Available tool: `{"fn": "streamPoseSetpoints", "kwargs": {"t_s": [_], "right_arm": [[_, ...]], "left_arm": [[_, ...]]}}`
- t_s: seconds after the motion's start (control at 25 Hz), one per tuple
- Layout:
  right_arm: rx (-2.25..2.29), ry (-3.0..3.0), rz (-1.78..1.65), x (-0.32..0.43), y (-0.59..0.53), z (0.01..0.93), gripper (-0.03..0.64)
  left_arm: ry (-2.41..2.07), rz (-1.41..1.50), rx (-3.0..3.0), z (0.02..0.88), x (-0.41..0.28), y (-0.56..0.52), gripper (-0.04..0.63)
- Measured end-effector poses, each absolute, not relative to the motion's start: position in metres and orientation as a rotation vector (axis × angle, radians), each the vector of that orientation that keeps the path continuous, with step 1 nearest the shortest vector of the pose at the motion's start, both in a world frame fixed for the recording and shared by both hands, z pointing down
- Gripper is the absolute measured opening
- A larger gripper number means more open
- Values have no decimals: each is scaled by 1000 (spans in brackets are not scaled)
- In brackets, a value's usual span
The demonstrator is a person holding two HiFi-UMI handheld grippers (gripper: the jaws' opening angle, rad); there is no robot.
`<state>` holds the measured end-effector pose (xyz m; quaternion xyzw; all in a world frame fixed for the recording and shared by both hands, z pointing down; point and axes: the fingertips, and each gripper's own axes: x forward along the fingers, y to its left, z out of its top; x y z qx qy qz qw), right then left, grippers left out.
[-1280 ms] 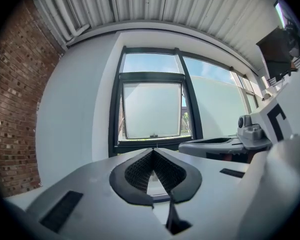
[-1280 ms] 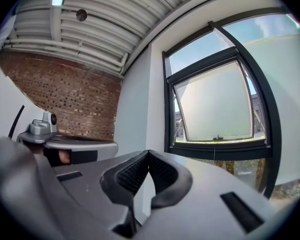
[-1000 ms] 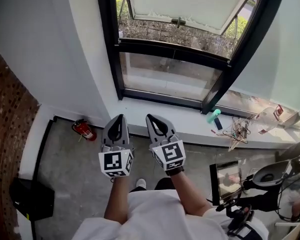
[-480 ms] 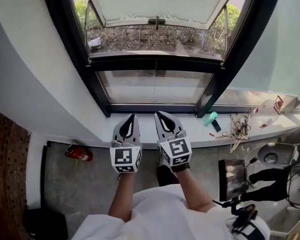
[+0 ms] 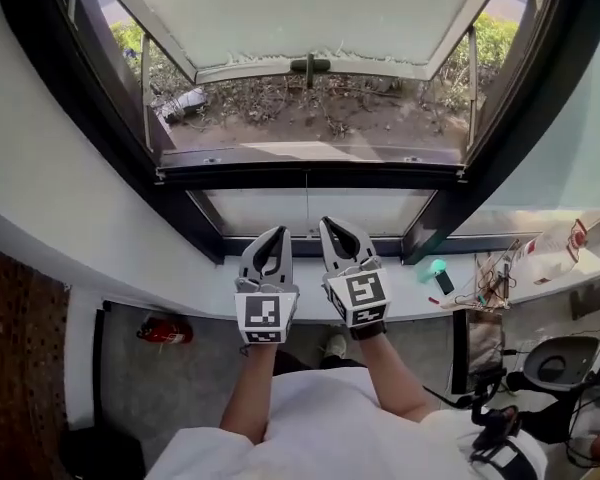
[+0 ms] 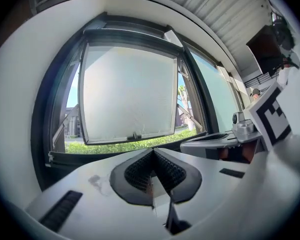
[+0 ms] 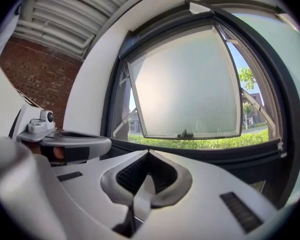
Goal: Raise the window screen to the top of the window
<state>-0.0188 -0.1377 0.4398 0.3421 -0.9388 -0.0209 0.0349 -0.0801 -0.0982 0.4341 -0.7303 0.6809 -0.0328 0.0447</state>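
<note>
White wall curves around a black-framed window, and the window screen fills most of its upper opening. The screen's bottom rail carries a small dark handle and sits above the frame's crossbar, with a strip of grass and shrubs showing beneath it. Both gripper views look straight at that pale panel from well short of it. I hold my left gripper and my right gripper side by side over the white windowsill, tips toward the glass, each with its jaws pressed together on nothing. Farther right on the sill lie a teal object and a clear plastic bottle. Down on the floor to my left lies a red fire extinguisher near a brick wall.
</note>
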Motion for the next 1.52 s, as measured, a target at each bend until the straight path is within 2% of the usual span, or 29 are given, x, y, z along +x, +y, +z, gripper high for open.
{"fn": "streamPoseSetpoints", "kwargs": {"t_s": [0.6,0.8,1.0,1.28,1.52], "right_arm": [[1205,-2759,19,-42,-203,470,2],[1249,-2723,60,-41,-226,477,2],[1291,-2697,88,-29,-224,486,2],[1321,-2651,146,-19,-224,506,2],[1290,-2577,243,-16,-234,546,2]], "left_arm": [[1618,-872,-2098,494,-115,-218,2],[1456,-1055,-2039,508,-119,-248,109],[1297,-1228,-1876,514,-116,-249,144],[1162,-1373,-1759,526,-121,-260,144],[1146,-1360,-1726,531,-121,-267,144]]}}
